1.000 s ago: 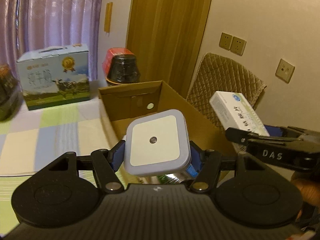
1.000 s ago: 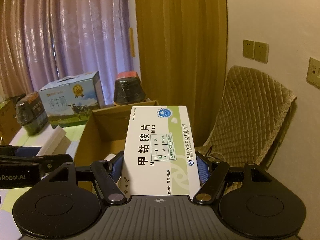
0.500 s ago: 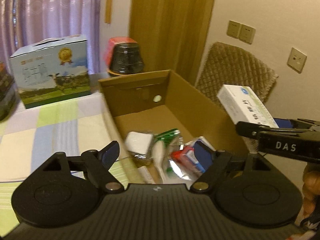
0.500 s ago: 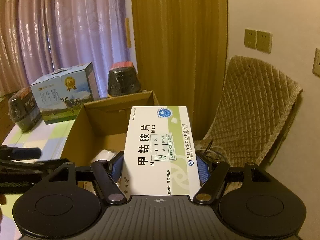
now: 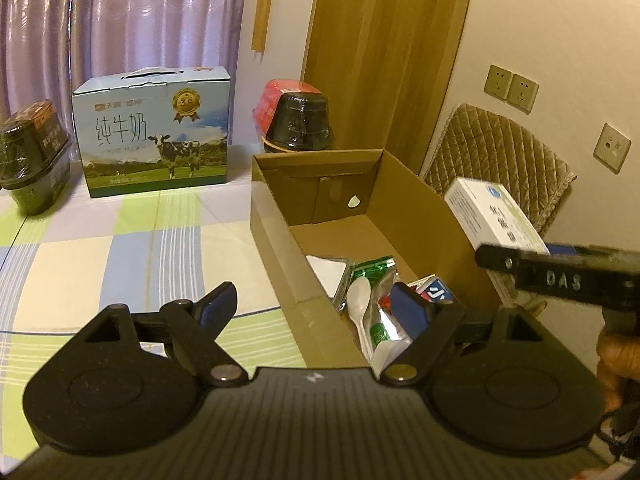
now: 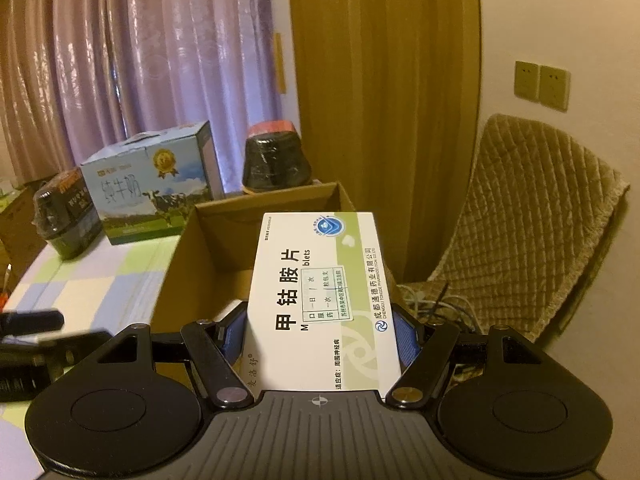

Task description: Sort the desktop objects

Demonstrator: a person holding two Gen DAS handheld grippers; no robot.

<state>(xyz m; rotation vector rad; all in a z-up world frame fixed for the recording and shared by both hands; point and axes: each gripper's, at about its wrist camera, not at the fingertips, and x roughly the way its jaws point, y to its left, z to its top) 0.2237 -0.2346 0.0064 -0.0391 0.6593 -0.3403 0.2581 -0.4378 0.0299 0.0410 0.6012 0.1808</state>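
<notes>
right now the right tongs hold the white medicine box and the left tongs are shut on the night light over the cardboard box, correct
Not quite. The left tongs are open and hold nothing; the left wrist view shows their fingers spread apart over the near end of the cardboard box. The rest stands: the right tongs are shut on the white medicine box, as the right wrist view shows.

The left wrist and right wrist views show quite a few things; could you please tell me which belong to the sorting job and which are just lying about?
Job:
- medicine box in right gripper
- cardboard box
- open left gripper
- white spoon and green sachet inside

Lying about:
- milk carton
- black jars
- quilted chair
</notes>
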